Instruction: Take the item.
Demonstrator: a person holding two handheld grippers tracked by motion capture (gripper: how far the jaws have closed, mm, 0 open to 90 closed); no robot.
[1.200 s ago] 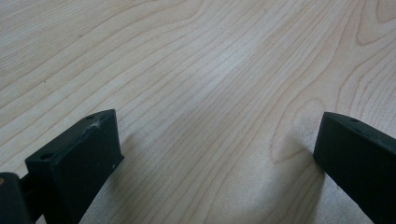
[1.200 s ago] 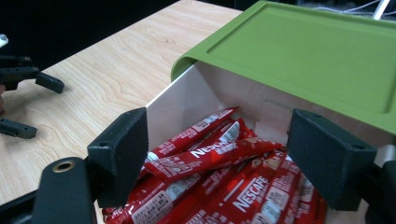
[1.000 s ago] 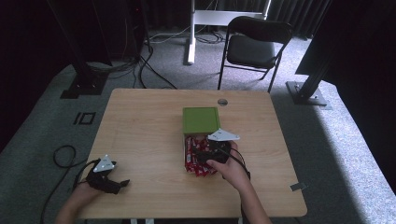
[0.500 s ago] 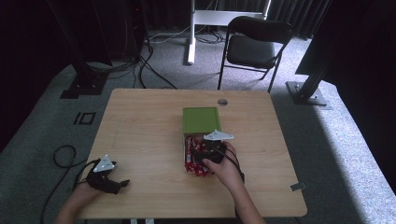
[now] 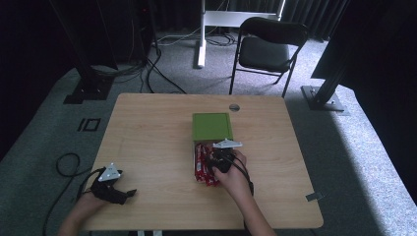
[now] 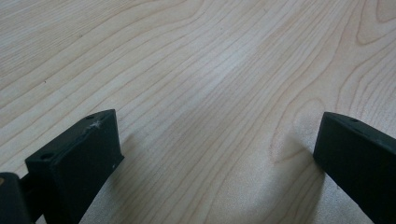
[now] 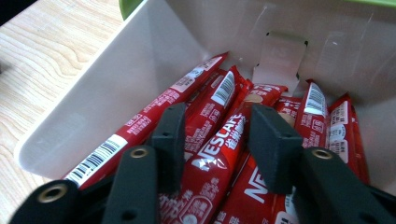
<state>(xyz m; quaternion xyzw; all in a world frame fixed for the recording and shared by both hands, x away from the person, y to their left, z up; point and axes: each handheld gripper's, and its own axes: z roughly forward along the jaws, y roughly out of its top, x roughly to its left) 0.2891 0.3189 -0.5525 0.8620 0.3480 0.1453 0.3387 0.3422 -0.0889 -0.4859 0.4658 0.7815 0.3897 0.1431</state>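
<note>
An open white box holds several red Nescafe stick sachets, and its green lid is folded back on the far side. My right gripper reaches down into the box. In the right gripper view its jaws have just been closing and straddle one sachet. The pads are near its edges, with no firm press visible. My left gripper rests on the table at the front left. Its jaws stand wide open over bare wood.
The wooden table has a small round grommet near its far edge. A black folding chair stands on the grey carpet behind the table. The box's white wall rises at the left of the right gripper.
My right gripper has shifted slightly left over the box of sachets. The left gripper and hand have stayed in place.
</note>
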